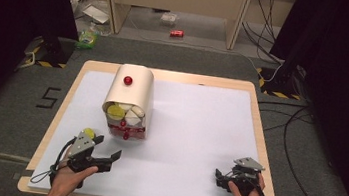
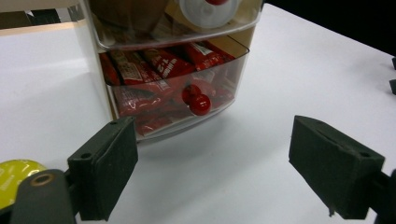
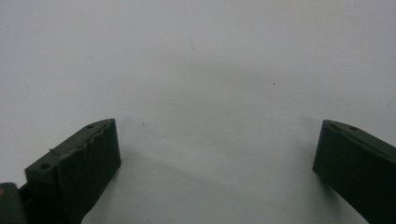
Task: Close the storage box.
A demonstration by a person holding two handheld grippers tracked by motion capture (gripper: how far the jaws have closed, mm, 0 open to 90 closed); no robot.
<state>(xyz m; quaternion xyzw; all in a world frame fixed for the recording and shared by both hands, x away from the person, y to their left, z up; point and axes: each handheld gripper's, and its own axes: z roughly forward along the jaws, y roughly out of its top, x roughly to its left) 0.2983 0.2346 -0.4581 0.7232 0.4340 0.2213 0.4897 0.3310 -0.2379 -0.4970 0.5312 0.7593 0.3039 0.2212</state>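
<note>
A cream cabinet (image 1: pixel 130 92) with a rounded top and a red knob stands at the back left of the white table (image 1: pixel 198 131). Its clear upper drawer (image 1: pixel 122 113) holds white and yellow capsules. The clear lower drawer (image 2: pixel 177 84) is packed with red snack bars and carries a red knob (image 2: pixel 200 103). My left gripper (image 1: pixel 110 148) lies near the front left edge, open, pointing at that lower drawer from a short distance; its jaws (image 2: pixel 229 172) hold nothing. A yellow capsule (image 1: pixel 88 132) lies on the table beside it. My right gripper (image 1: pixel 221 177) rests at the front right, open over bare table (image 3: pixel 215 168).
Wooden table edges frame the white sheet. Beyond the table, on the grey floor, lie a red can (image 1: pixel 177 33), a green bag (image 1: pixel 87 38) and cables (image 1: pixel 290 122). Black curtains stand on both sides.
</note>
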